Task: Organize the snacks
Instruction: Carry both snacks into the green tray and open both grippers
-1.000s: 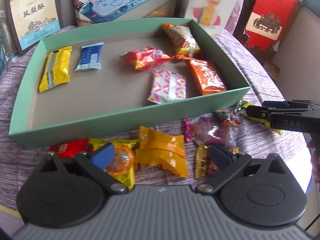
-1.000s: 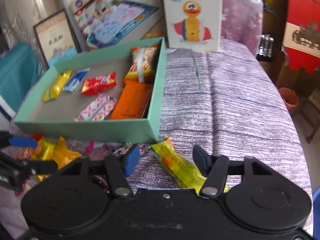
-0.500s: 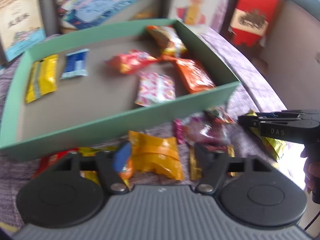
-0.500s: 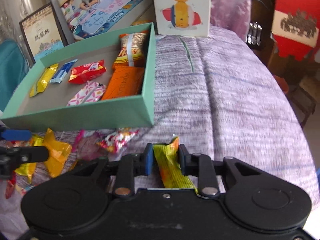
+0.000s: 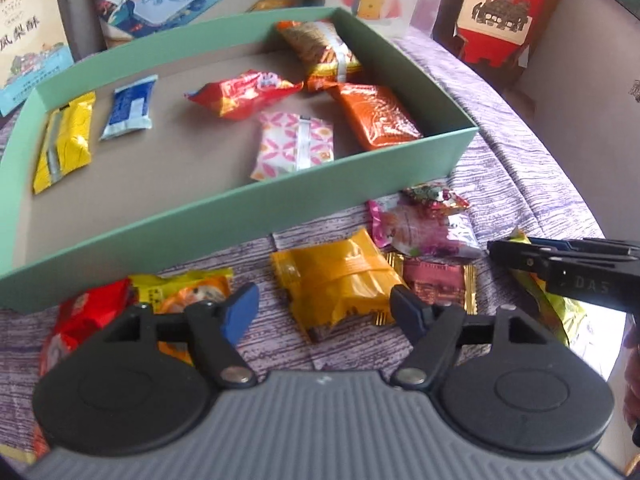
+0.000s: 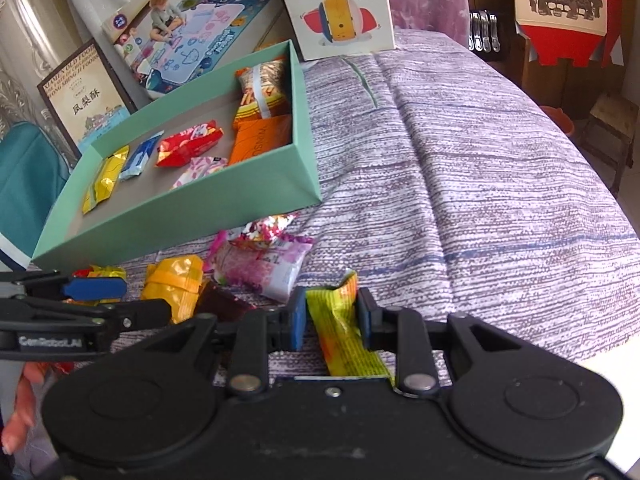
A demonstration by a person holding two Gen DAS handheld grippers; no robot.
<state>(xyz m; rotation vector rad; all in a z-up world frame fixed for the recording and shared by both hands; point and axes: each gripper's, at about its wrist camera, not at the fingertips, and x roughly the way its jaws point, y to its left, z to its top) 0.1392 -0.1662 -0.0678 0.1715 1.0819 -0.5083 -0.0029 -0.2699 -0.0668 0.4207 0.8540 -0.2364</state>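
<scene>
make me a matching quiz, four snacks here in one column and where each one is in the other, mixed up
Snacks:
1. yellow-green packet
2. orange packet
3. blue packet
4. pink packet

Places:
A. on the cloth just outside the green box, by its near right corner
B. in the box, against its right wall
C. clamped in the right tongs
D. in the box, toward its left end

Pairs: 1-C, 2-B, 3-D, 4-A

red packet (image 5: 86,312) half behind hand-held gripper (brand unreadable), framed sign (image 5: 28,36) cropped
</scene>
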